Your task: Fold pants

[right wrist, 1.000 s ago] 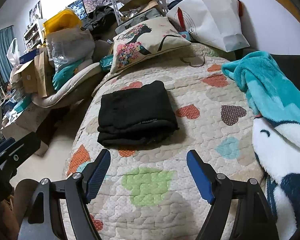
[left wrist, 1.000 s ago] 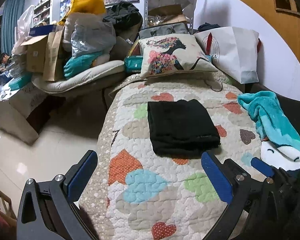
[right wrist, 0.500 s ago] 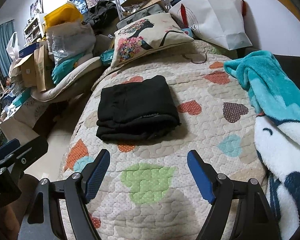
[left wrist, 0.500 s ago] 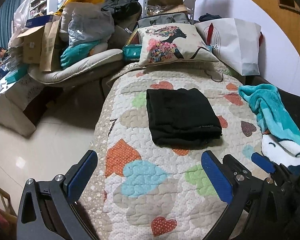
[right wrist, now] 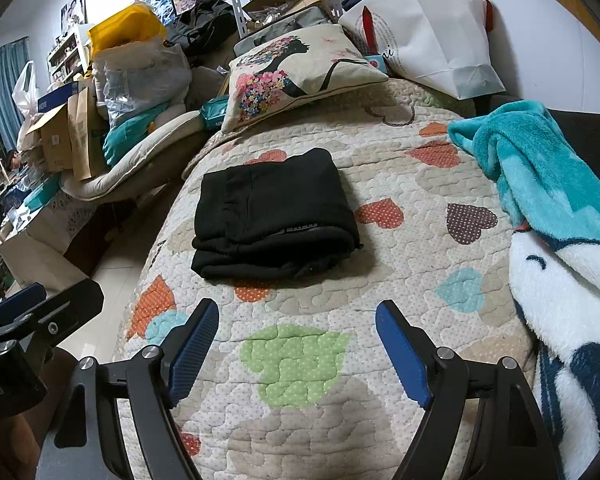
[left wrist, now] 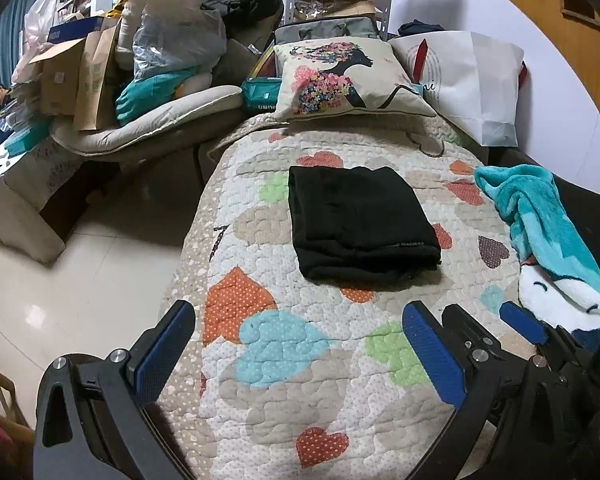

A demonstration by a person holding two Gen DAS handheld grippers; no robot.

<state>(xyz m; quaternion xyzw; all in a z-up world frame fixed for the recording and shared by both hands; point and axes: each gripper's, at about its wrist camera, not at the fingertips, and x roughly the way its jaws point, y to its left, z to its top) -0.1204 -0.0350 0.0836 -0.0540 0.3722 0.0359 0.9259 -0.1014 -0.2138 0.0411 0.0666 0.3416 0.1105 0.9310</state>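
Observation:
The black pants lie folded into a neat rectangle on the heart-patterned quilt; they also show in the right wrist view. My left gripper is open and empty, held above the quilt's near end, well short of the pants. My right gripper is open and empty, also short of the pants. The right gripper shows at the right in the left wrist view, and the left gripper's fingers show at the left edge of the right wrist view.
A printed cushion and a white paper bag sit at the quilt's far end. A teal and white fleece blanket lies along the right side. Piled boxes and bags stand to the left, past a strip of tiled floor.
Both grippers have drawn back and risen a little from the pants, still open. The folded pants have not moved.

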